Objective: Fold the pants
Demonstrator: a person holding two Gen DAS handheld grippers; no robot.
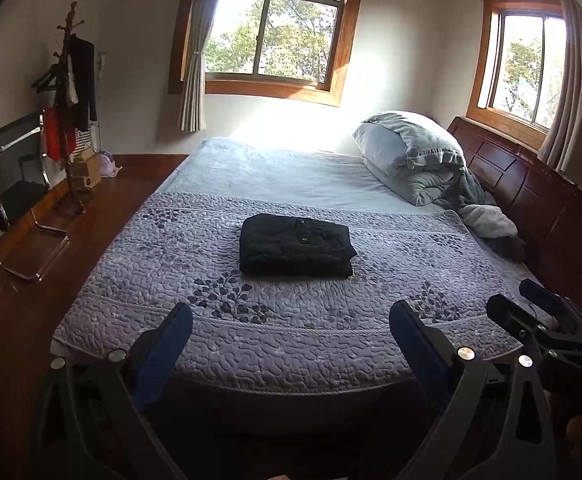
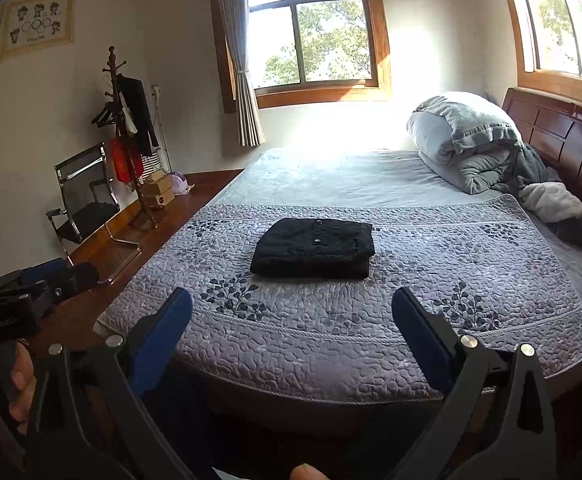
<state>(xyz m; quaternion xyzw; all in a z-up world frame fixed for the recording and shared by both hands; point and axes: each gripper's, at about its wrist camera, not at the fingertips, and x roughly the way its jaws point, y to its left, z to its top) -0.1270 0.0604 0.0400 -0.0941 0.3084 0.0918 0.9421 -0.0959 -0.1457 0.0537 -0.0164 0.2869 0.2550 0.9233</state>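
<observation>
The black pants (image 1: 295, 245) lie folded in a compact rectangle on the purple quilted bedspread (image 1: 275, 336), near the middle of the bed; they also show in the right wrist view (image 2: 313, 248). My left gripper (image 1: 291, 320) is open and empty, held back over the foot edge of the bed, well short of the pants. My right gripper (image 2: 291, 308) is open and empty too, at about the same distance. Each gripper shows at the edge of the other's view: the right one (image 1: 539, 312) and the left one (image 2: 39, 284).
A pile of grey pillows and blankets (image 1: 419, 156) sits at the wooden headboard (image 1: 531, 184) on the right. A coat rack (image 2: 131, 136), a black chair (image 2: 87, 196) and boxes stand on the wooden floor to the left of the bed.
</observation>
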